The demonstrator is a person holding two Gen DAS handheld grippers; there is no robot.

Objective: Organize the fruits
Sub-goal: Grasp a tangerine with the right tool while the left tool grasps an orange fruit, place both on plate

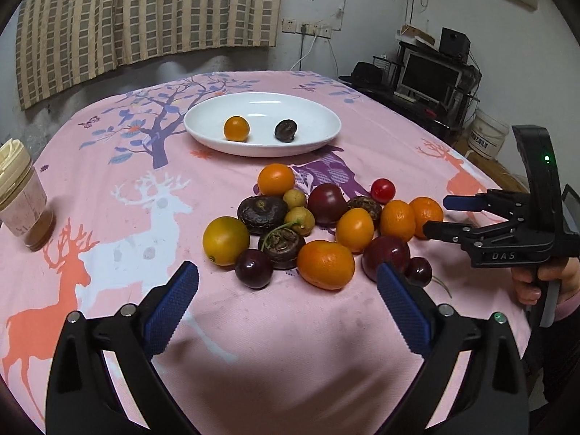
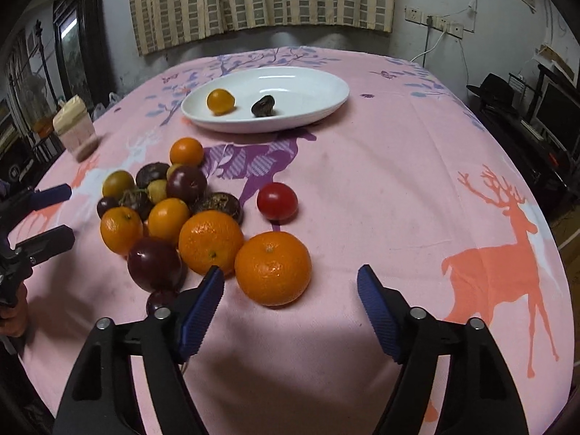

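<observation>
A white oval plate [image 1: 319,108] [image 2: 326,83] at the table's far side holds a small orange fruit [image 1: 236,128] and a dark water chestnut [image 1: 285,130]. Nearer lies a loose pile of fruit: mandarins [image 2: 272,267], dark plums [image 2: 154,262], water chestnuts [image 1: 261,214], small yellow fruits and a red tomato [image 2: 277,201]. My left gripper [image 1: 286,275] stands open at the pile's near edge, its pads either side of a mandarin [image 1: 325,264] and a plum without touching them. My right gripper [image 2: 290,272] is open, just short of the nearest mandarin. Neither holds anything.
A lidded cup [image 1: 21,199] [image 2: 76,130] stands near the table's left edge. The pink deer-print cloth [image 2: 398,181] covers the round table. Beyond its right edge are a desk with a monitor [image 1: 427,76] and a white bucket [image 1: 485,134].
</observation>
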